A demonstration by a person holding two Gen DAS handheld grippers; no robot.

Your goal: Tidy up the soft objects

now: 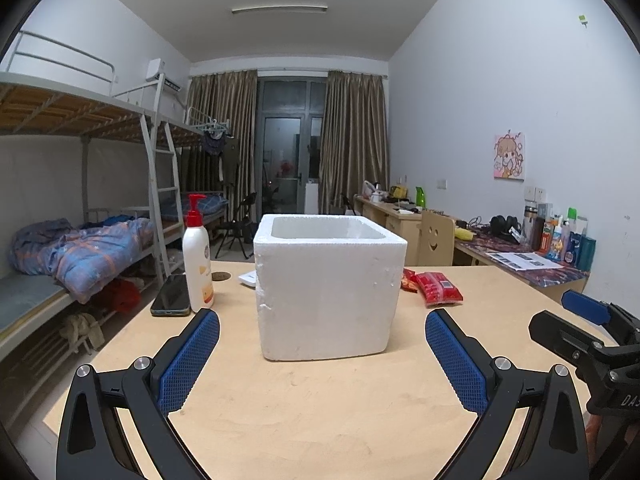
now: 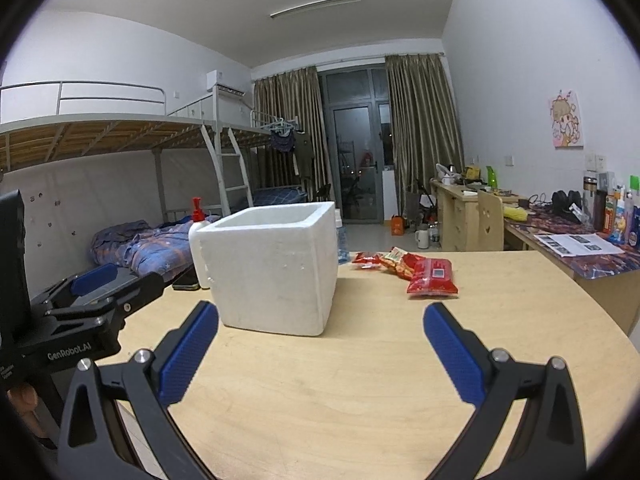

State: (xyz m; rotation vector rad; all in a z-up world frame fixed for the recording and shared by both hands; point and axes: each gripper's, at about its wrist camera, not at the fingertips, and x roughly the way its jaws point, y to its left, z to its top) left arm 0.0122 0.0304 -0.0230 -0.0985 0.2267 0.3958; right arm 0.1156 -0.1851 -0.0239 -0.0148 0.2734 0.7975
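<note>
A white foam box (image 1: 326, 286) stands open-topped on the wooden table (image 1: 320, 408); it appears too in the right wrist view as the foam box (image 2: 272, 266). Red snack packets (image 2: 432, 278) lie in a small heap to its right, seen from the left wrist as red packets (image 1: 438, 288). My left gripper (image 1: 322, 354) is open just short of the box, nothing between its blue pads. My right gripper (image 2: 320, 346) is open over bare table, between box and packets. Each gripper shows at the edge of the other's view.
A pump bottle (image 1: 197, 256) and a dark phone (image 1: 171, 295) sit left of the box. Bunk beds (image 1: 80, 200) line the left wall. A cluttered desk (image 1: 520, 256) with a chair (image 1: 436, 240) runs along the right wall.
</note>
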